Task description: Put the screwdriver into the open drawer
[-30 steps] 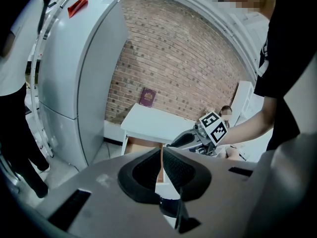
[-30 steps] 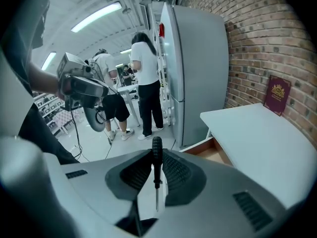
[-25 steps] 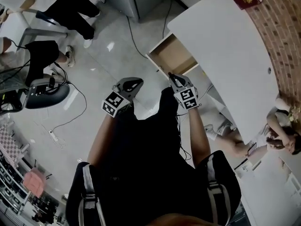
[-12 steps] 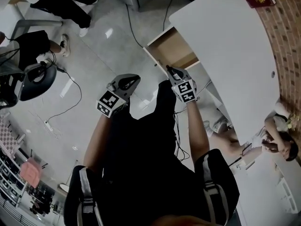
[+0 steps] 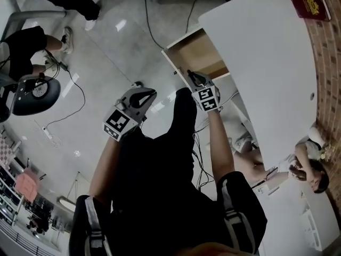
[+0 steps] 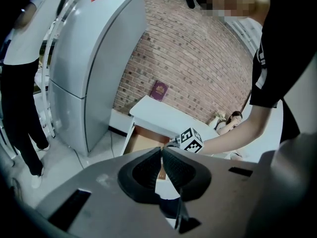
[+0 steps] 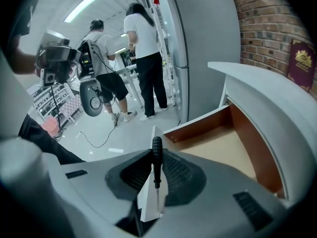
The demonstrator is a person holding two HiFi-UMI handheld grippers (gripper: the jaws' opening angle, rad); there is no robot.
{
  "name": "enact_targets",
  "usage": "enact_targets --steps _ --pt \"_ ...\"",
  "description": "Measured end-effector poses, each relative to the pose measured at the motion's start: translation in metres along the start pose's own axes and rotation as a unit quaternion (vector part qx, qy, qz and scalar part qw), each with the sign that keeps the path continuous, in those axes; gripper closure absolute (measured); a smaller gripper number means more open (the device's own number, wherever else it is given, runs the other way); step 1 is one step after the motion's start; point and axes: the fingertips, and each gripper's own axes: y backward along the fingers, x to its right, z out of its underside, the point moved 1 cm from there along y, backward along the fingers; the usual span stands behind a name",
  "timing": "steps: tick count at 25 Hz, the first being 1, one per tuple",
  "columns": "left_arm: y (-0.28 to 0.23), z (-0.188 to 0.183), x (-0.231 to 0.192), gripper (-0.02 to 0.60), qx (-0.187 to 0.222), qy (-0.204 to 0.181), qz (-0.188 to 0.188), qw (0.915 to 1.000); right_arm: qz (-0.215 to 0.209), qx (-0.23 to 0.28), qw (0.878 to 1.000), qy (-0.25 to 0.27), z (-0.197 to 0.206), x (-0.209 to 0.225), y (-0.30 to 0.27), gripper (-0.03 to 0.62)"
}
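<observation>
Presently your right gripper [image 7: 157,156] is clenched on the screwdriver [image 7: 157,148], held upright at the open drawer [image 7: 220,148]'s front panel. Your left gripper [image 6: 162,151] is closed, holding nothing.

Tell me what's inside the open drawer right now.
The visible floor of the drawer is bare wood, nothing on it. Its rear runs under the white desktop and is hidden. The screwdriver is clamped in the right tool.

One left gripper [image 6: 161,151], one right gripper [image 5: 192,77] — one screwdriver [image 7: 156,158], one open drawer [image 5: 202,53], one desk [image 5: 266,52], one maroon book [image 5: 308,3]
</observation>
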Motion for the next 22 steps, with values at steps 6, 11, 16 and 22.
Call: enact_targets --steps 6,11,16,22 --pt "-0.011 0.018 -0.012 0.557 -0.009 0.015 -0.008 0.9998 -0.006 -0.02 1.0 -0.003 0.016 0.017 -0.037 0.471" --pt "-0.017 0.03 -0.019 0.557 -0.011 0.029 -0.015 0.9994 -0.009 -0.043 0.999 -0.005 0.032 0.029 -0.067 0.471" --pt "-0.022 0.04 -0.023 0.557 -0.016 0.038 -0.018 0.999 -0.01 -0.058 0.998 -0.016 0.046 0.041 -0.091 0.471" --pt "-0.029 0.054 -0.026 0.557 -0.029 0.034 -0.019 0.9988 -0.002 -0.085 0.996 -0.01 0.061 0.049 -0.115 0.47"
